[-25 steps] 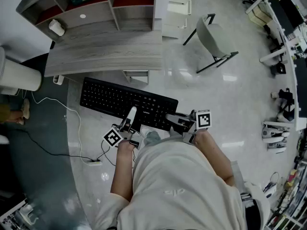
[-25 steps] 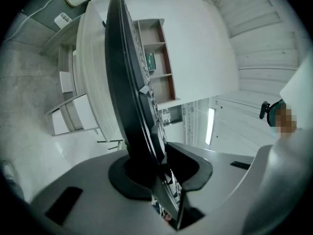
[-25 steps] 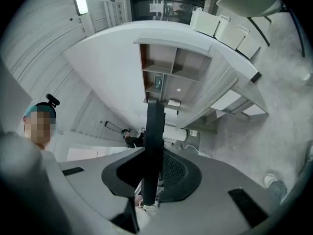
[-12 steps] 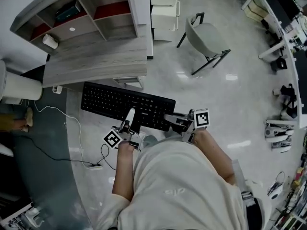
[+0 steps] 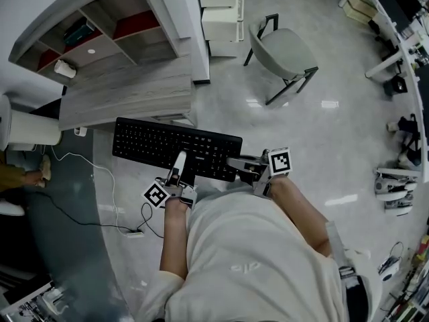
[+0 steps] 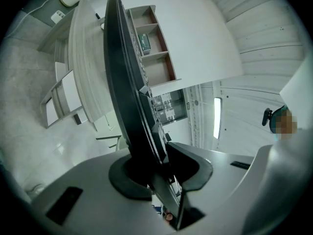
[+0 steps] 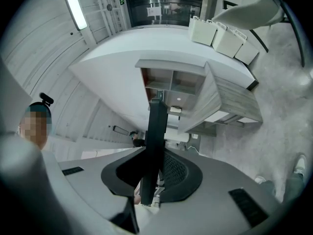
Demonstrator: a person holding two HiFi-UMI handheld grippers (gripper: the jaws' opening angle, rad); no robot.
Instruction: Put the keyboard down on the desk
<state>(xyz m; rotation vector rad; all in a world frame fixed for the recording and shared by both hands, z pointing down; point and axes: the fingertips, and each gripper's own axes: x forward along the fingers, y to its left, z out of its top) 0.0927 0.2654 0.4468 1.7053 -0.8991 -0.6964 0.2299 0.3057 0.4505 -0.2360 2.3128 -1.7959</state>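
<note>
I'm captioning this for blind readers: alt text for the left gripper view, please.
The left tool grips a black keyboard by its edge, seen edge-on. Beyond it are a grey desk, open shelves and pale floor.

— What sort of place is this?

— An office, open-plan by the look of it. There's a grey wood-grain desk point(image 5: 127, 96) backed by an open shelf unit point(image 5: 100, 35), with white drawer cabinets point(image 5: 220, 9) beside it and a grey chair point(image 5: 281, 52) on black legs nearby.

— Anything else that says office?

— Rows of workstations point(image 5: 395, 5) with dark monitors along the right edge, a polished pale floor point(image 5: 322, 139), a power strip point(image 5: 134, 228) with cables trailing, and a black computer keyboard point(image 5: 161, 143).
</note>
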